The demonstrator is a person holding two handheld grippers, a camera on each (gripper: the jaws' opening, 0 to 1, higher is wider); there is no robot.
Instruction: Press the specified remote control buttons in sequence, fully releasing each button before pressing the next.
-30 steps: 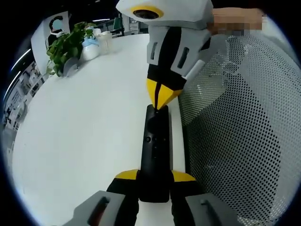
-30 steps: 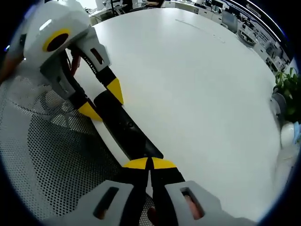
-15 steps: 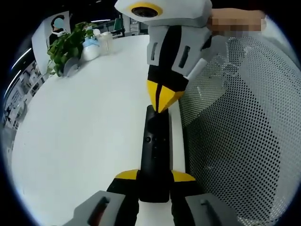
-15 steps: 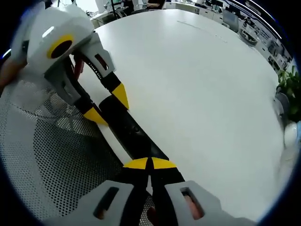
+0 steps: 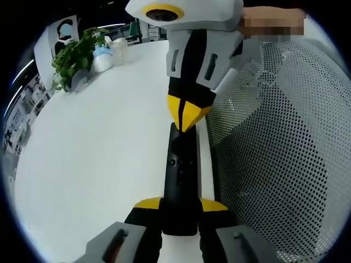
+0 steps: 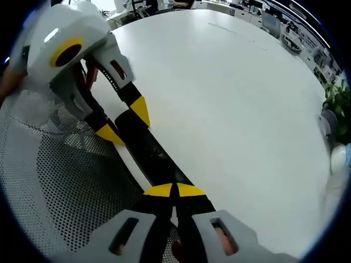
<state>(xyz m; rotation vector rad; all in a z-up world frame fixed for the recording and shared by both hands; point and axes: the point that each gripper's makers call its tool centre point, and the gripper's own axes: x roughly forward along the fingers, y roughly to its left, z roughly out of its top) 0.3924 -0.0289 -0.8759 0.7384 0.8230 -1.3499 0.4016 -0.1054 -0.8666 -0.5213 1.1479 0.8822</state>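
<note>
A slim black remote [image 5: 181, 164] lies lengthwise between the jaws of my left gripper [image 5: 181, 205], which is shut on its near end. My right gripper [image 5: 185, 118] comes down from the top of the left gripper view. It is shut, and its joined yellow tips rest at the remote's far end. In the right gripper view, my right gripper [image 6: 174, 190] sits shut over one end of the remote [image 6: 153, 156]. The left gripper [image 6: 125, 121] clamps the other end from the upper left.
The remote is held over the edge of a white table [image 5: 98, 142], beside a grey perforated mesh surface [image 5: 274, 153] that also appears in the right gripper view [image 6: 60, 186]. A potted plant [image 5: 71, 55] and white containers [image 5: 103, 57] stand at the table's far side.
The right gripper's body has drifted slightly left in the left gripper view, while its tips stay at the remote's far end. The left gripper's hold is unchanged.
</note>
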